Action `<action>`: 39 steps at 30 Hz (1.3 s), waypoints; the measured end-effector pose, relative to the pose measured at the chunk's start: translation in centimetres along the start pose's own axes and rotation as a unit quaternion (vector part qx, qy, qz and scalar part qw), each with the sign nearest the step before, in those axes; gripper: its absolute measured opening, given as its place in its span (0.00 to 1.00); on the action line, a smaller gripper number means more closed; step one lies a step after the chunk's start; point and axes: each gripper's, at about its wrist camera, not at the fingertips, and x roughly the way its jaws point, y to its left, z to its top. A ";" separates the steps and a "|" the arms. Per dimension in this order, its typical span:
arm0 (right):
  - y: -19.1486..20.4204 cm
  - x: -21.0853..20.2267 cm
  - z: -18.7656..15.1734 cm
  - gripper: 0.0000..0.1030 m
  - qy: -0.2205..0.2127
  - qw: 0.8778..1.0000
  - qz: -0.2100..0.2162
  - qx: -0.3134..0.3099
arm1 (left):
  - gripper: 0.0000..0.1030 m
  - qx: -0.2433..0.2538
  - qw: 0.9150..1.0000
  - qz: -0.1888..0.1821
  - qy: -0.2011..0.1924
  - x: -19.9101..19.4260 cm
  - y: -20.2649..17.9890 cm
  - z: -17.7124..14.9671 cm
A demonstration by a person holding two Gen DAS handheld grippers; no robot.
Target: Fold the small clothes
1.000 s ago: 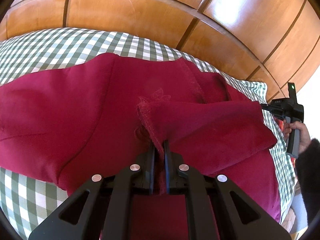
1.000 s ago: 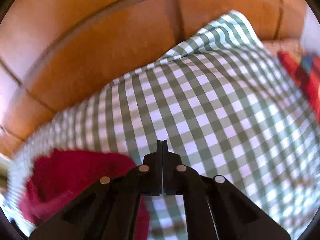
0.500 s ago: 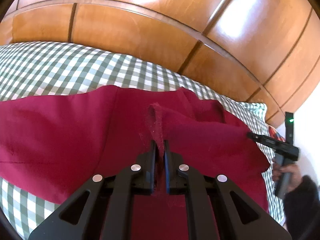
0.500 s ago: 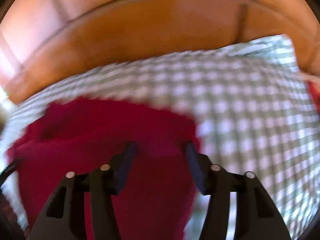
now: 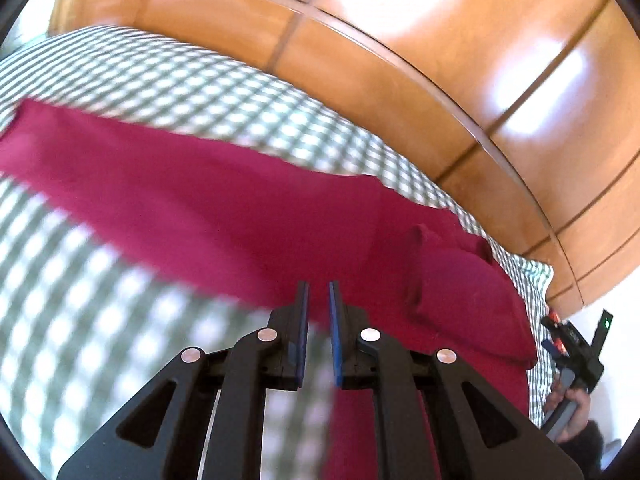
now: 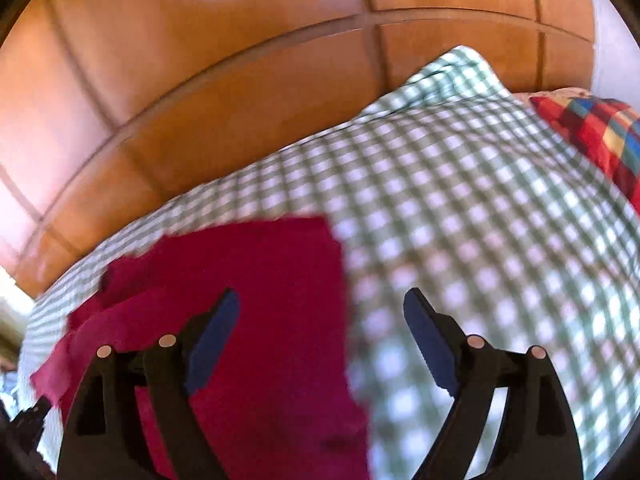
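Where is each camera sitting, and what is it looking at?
Left wrist view: sits on the left gripper, looking along its fingers over the red garment toward the wooden headboard; the person's other hand shows at the right edge.
Right wrist view: sits on the right gripper, wide open above the garment's edge, facing the checked cloth and a colourful pillow.
Both views share the garment, checked cloth and headboard.

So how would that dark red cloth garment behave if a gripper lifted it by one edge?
The dark red cloth garment would probably droop limply; it already bunches into soft folds at one end. It looks thin and light, and may drag over the green checked cloth instead of sliding cleanly.
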 end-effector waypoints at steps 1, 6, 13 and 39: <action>1.4 -0.7 -1.4 0.82 0.003 1.000 0.017 -0.009 | 0.07 -0.010 1.000 0.011 -0.003 -1.1 1.4 -0.6; 8.3 -2.9 -8.9 0.83 0.030 0.992 0.047 -0.111 | 0.07 -0.093 0.995 0.033 -0.006 -4.4 8.4 -1.7; 12.8 -1.4 -15.6 0.97 0.038 0.969 -0.024 -0.241 | 0.56 -0.224 0.970 0.057 -0.074 -8.7 17.8 0.3; 12.1 -0.5 -15.5 0.98 0.042 0.974 -0.015 -0.221 | 0.07 -0.249 0.955 0.114 -0.112 -5.0 20.8 10.7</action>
